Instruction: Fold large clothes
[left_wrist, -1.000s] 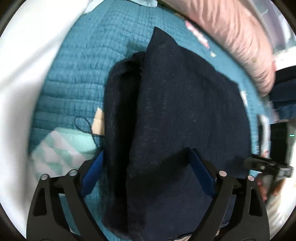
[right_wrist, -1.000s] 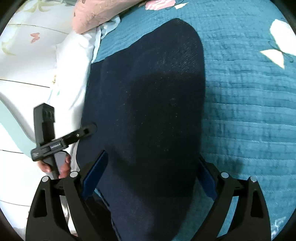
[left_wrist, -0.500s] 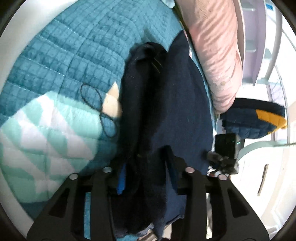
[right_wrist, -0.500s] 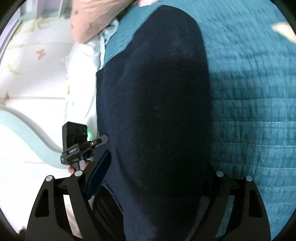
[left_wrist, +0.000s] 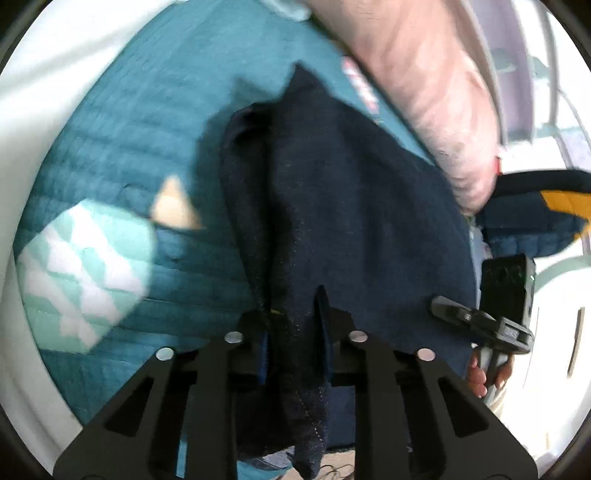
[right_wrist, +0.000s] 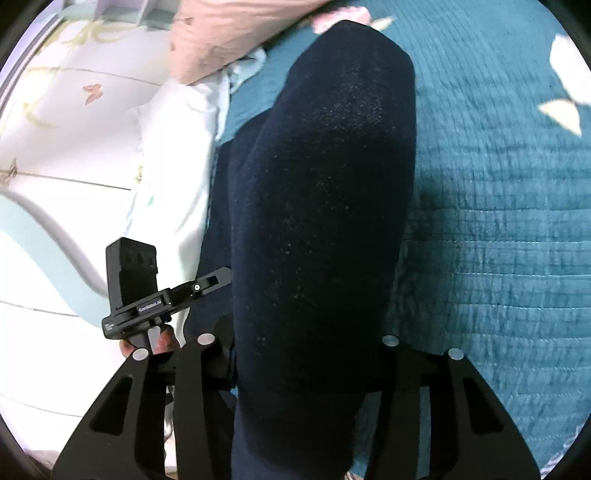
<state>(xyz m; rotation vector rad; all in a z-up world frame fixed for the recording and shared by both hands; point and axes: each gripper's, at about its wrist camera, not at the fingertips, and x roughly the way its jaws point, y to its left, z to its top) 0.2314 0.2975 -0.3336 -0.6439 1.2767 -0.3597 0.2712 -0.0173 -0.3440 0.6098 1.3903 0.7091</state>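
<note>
A dark navy garment (left_wrist: 351, 203) lies folded on a teal quilt (left_wrist: 129, 129). My left gripper (left_wrist: 293, 332) has a bunched fold of its near left edge between the blue pads, and the jaws are closing on it. In the right wrist view the same garment (right_wrist: 325, 184) fills the whole gap of my right gripper (right_wrist: 308, 354). Those jaws are also closing, and the cloth touches both fingers and hides their tips. Each view shows the other gripper's housing (left_wrist: 506, 280) (right_wrist: 133, 280) in a hand beside the garment.
A pink pillow (left_wrist: 424, 92) lies along the bed's far edge, with white bedding (right_wrist: 177, 147) beside it. A navy and yellow jacket (left_wrist: 535, 206) sits beyond the pillow. The quilt (right_wrist: 498, 221) stretches away right of the garment, and a mint zigzag patch (left_wrist: 81, 273) marks its left side.
Both pairs of jaws have narrowed from wide open onto the garment. The left gripper has gathered the near edge into a bunch. Both views have shifted as the hands rose slightly.
</note>
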